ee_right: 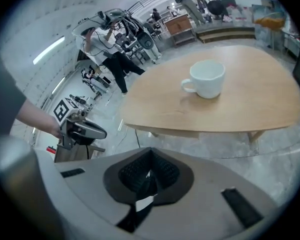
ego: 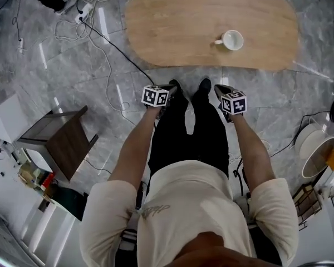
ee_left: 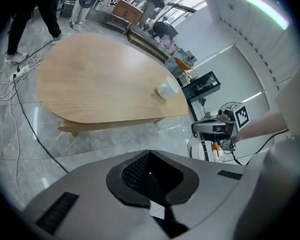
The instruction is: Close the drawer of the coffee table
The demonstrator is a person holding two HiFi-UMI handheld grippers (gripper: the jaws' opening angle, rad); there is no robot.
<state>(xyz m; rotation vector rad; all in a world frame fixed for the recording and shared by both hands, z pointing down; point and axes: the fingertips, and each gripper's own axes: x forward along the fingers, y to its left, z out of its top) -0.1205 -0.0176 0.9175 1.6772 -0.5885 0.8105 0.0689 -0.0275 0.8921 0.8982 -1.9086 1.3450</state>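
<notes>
The oval wooden coffee table (ego: 172, 26) stands on the grey marble floor in front of me, with a white cup (ego: 231, 40) on its right part. No drawer shows in the head view. Only a wooden strip (ee_left: 72, 129) shows under the top's near edge. My left gripper (ego: 171, 85) and right gripper (ego: 221, 88) hang side by side short of the table's near edge, touching nothing. The left gripper (ee_left: 150, 157) has its jaws together and empty, with the table (ee_left: 100, 79) and cup (ee_left: 167, 89) ahead. The right gripper (ee_right: 150, 154) is shut too, facing the cup (ee_right: 206, 79).
Cables and a power strip (ego: 83, 13) lie on the floor at the far left. A dark wooden side table (ego: 67, 141) stands at my left, white buckets (ego: 317, 149) at my right. My shoes (ego: 203, 85) are between the grippers. Another person's legs (ee_left: 20, 19) stand beyond the table.
</notes>
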